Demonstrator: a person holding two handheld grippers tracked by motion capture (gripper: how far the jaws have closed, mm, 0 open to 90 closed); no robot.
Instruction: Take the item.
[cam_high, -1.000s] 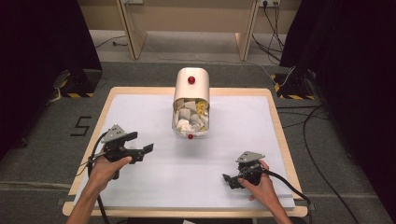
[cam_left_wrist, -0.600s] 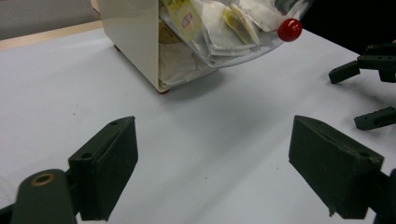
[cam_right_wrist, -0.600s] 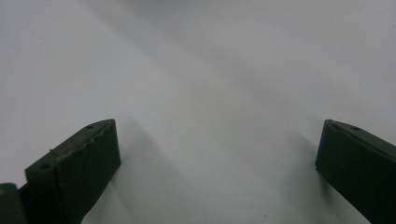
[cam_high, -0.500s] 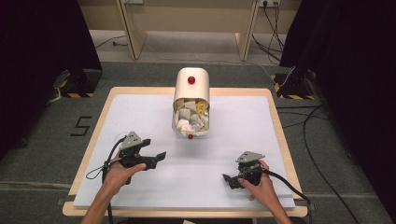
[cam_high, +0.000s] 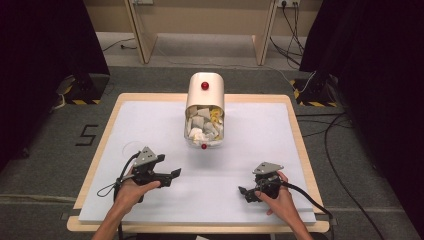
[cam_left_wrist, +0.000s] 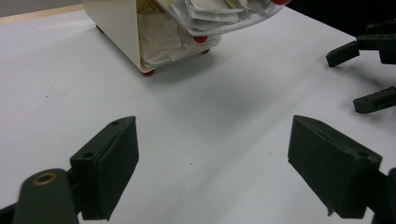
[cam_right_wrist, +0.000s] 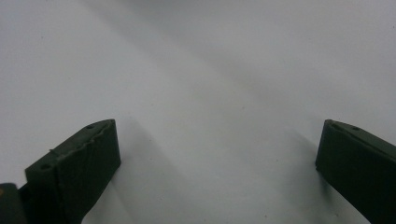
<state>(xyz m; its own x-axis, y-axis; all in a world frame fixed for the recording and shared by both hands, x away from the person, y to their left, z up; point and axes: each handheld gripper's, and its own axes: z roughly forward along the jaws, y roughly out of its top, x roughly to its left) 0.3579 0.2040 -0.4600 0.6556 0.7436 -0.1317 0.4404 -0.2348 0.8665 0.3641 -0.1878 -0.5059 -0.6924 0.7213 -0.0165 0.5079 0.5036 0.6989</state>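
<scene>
A white table top (cam_high: 260, 135) with a wooden rim stands on grey floor between dark curtains. At its far middle sits a cream bin (cam_high: 205, 110) with red knobs, its clear front packed with crumpled paper. Nearer the person, the left gripper (cam_high: 172, 176) rests well short of the bin, jaws spread wide, pointing right. The right gripper (cam_high: 244, 193) lies at the near right, jaws also wide apart, holding nothing.
</scene>
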